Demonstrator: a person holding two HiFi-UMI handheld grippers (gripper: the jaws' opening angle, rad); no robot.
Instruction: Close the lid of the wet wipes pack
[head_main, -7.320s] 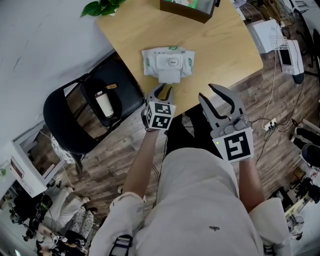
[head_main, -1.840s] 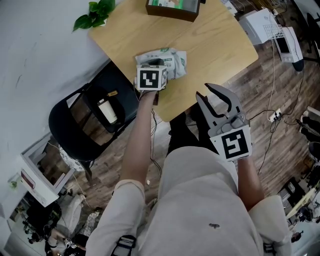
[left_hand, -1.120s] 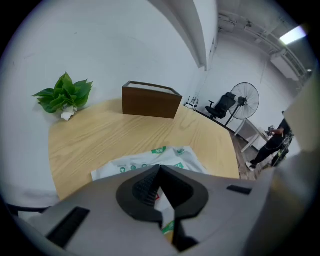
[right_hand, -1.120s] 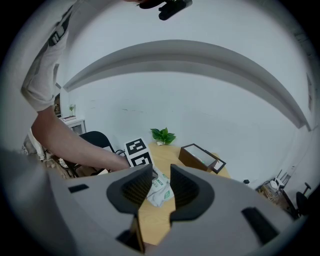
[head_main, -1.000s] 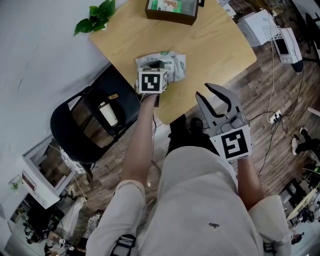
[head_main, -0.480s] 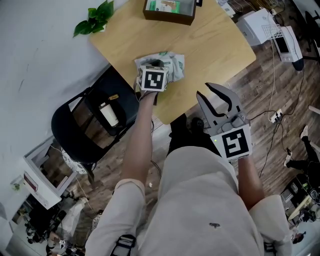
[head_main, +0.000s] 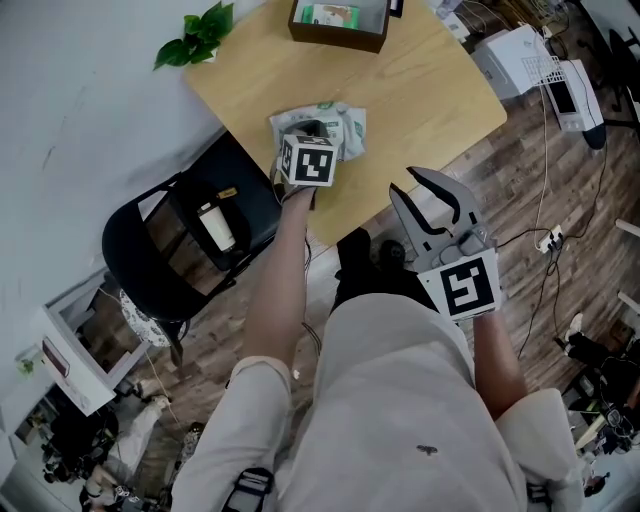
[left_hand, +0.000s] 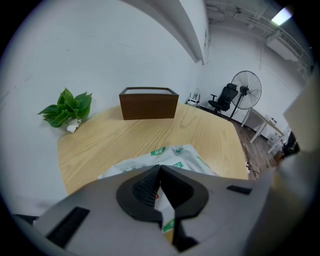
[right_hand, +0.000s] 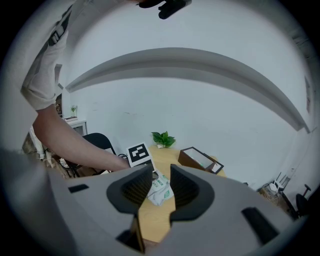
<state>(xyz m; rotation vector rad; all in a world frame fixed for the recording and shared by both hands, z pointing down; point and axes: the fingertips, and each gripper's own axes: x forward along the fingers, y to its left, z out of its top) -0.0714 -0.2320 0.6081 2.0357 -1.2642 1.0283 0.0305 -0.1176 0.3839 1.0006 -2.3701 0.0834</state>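
The white and green wet wipes pack (head_main: 346, 120) lies near the front edge of the wooden table (head_main: 420, 90). My left gripper (head_main: 312, 132) points steeply down onto the pack's middle, its jaws shut with the tips touching. Its marker cube hides the lid in the head view. In the left gripper view the pack (left_hand: 176, 154) shows just beyond the closed left gripper (left_hand: 159, 169). My right gripper (head_main: 405, 182) hangs open off the table's front, holding nothing. In the right gripper view the right gripper (right_hand: 161, 174) frames the pack (right_hand: 161, 191) from a distance.
A brown open box (head_main: 338, 22) stands at the table's far edge, and a green plant (head_main: 196, 34) sits at the far left corner. Left of the table is a black chair (head_main: 150, 262) with a bottle (head_main: 214, 226) on its seat. White appliances (head_main: 545, 70) and cables lie on the floor at right.
Several seconds ago the lid stood open toward the front and the left gripper hung off the table. Over the last second the left gripper only rolled slightly on the pack; the right stayed.
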